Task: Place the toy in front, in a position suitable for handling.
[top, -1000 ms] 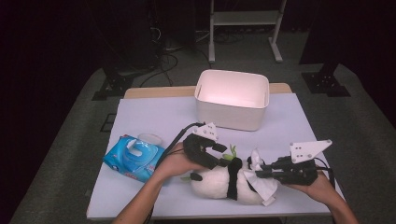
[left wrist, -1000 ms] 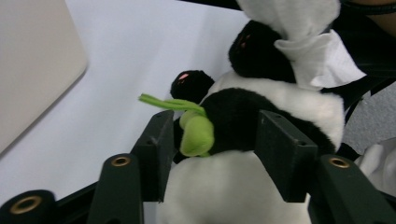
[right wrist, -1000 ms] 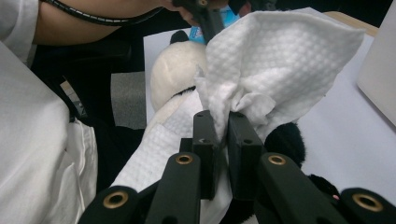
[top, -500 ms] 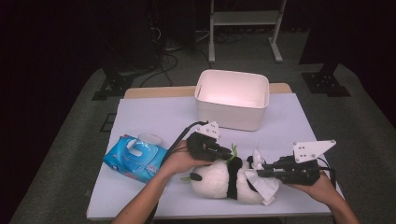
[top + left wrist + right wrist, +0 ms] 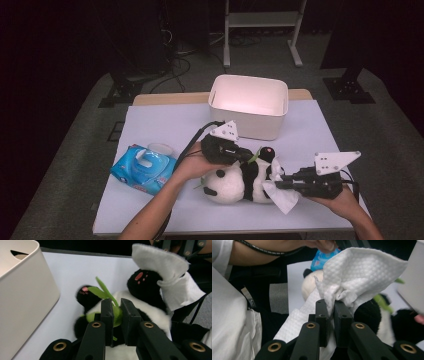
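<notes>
A black-and-white panda plush (image 5: 235, 182) lies on its back on the white table (image 5: 165, 125), head toward the left. My left gripper (image 5: 250, 157) reaches over its belly from the left. In the left gripper view this gripper (image 5: 117, 302) is shut on the green leaf sprig (image 5: 103, 291) at the panda's (image 5: 147, 285) chest. My right gripper (image 5: 277, 184) comes in from the right, shut on a white wipe (image 5: 284, 199) that rests against the panda's foot. In the right gripper view the gripper (image 5: 331, 302) pinches the bunched wipe (image 5: 359, 272), with the panda (image 5: 367, 313) just behind it.
A white open bin (image 5: 250, 107) stands behind the panda, close to the left gripper. A blue pack of wipes (image 5: 142, 167) lies at the left of the table. The person's forearms enter from the bottom edge. Dark floor and stands surround the table.
The left gripper has edged a little farther over the panda's belly. The right gripper with the wipe has stayed where it was.
</notes>
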### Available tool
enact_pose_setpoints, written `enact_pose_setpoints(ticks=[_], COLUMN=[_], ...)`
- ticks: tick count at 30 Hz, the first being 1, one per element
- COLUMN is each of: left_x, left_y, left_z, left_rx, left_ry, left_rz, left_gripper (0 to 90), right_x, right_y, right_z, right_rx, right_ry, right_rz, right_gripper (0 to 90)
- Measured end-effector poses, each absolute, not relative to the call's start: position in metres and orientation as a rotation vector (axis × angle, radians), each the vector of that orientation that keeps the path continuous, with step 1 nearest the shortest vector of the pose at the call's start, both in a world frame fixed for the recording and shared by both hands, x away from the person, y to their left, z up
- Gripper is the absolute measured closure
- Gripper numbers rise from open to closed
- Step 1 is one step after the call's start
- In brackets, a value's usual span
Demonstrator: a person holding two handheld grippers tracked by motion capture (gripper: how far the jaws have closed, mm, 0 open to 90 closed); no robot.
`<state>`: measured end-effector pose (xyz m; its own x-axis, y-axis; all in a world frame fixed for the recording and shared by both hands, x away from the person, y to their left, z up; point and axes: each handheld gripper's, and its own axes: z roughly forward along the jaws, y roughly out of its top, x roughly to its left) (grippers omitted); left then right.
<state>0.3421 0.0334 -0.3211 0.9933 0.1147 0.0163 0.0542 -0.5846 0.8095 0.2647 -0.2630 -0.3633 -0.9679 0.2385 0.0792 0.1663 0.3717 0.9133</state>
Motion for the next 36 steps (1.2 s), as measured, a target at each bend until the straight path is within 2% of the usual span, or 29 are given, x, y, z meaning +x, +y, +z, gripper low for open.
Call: enact_pose_setpoints(ticks=[7,14,21,28,36], left_x=[0.329,0.322,0.319,0.318,0.311], left_y=[0.040,0.040,0.040,0.038,0.044], left_z=[-0.331,-0.330,-0.327,-0.317,-0.330], left_rx=[2.181,2.182,2.161,2.154,2.146], left_ry=[0.092,0.043,0.052,0.042,0.045], left_rz=[0.069,0.042,0.072,0.105,0.034], left_gripper=[80.1,79.6,79.9,80.0,78.0], right_x=[0.260,0.273,0.288,0.290,0.278], right_y=[-0.263,-0.283,-0.259,-0.261,-0.257], right_z=[-0.367,-0.342,-0.363,-0.361,-0.378], right_rx=[0.373,0.438,0.428,0.435,0.430], right_ry=[2.582,2.453,2.600,2.586,2.653], right_rz=[1.672,1.713,1.604,1.635,1.615], right_gripper=[82.6,82.6,82.5,82.5,82.5])
